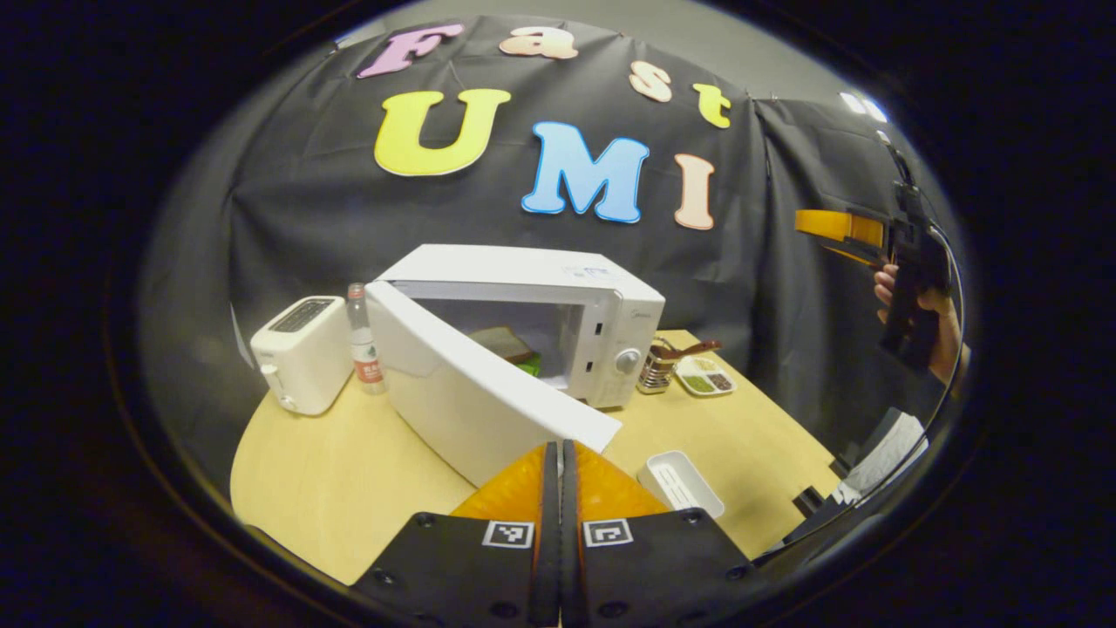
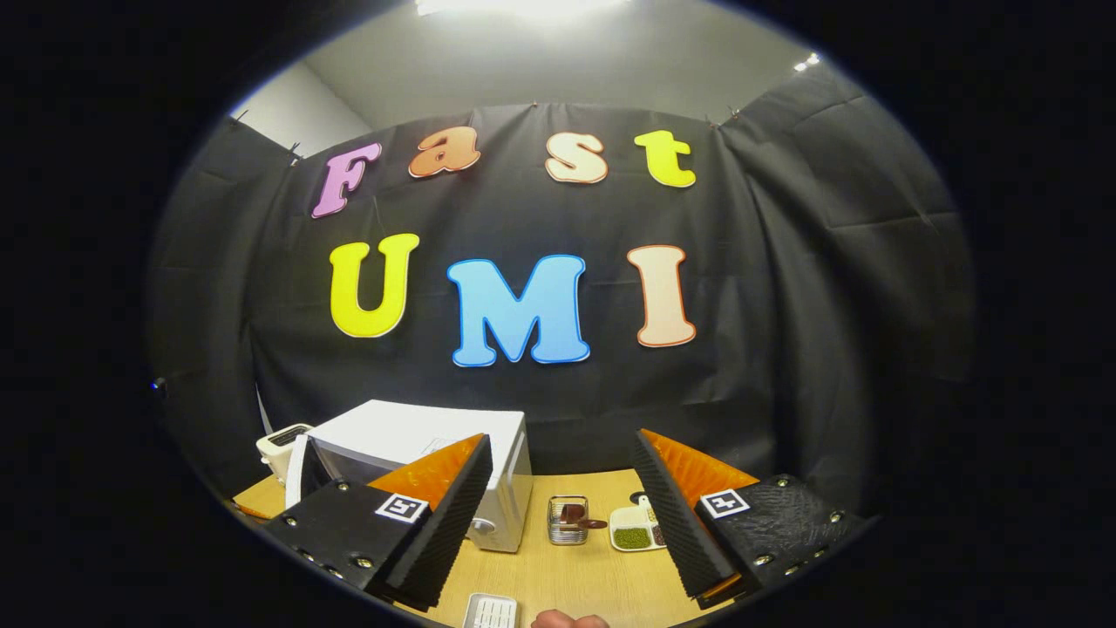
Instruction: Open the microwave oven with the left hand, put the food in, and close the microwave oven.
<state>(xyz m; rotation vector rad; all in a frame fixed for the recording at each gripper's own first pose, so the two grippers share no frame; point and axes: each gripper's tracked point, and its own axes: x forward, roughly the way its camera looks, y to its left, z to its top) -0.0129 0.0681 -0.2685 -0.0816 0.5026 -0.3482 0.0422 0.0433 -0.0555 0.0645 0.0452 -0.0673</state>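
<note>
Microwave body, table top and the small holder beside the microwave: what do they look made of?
Microwave: glossy white shell, painted metal or plastic, can't tell. Table: pale wood-look top, matte, likely laminate. Holder: shiny wire-like metal, reflective bars.

I note left gripper (image 1: pixel 558 471): black finger bodies, orange ribbed backs, thin black pads, square black-white marker per finger, dark screws along edges. Right gripper (image 2: pixel 558 497): same build, ridged black foam pads, orange wedges, one marker each, screws at rims. In left gripper view, far right, I see black handle, black cable trailing.
</note>
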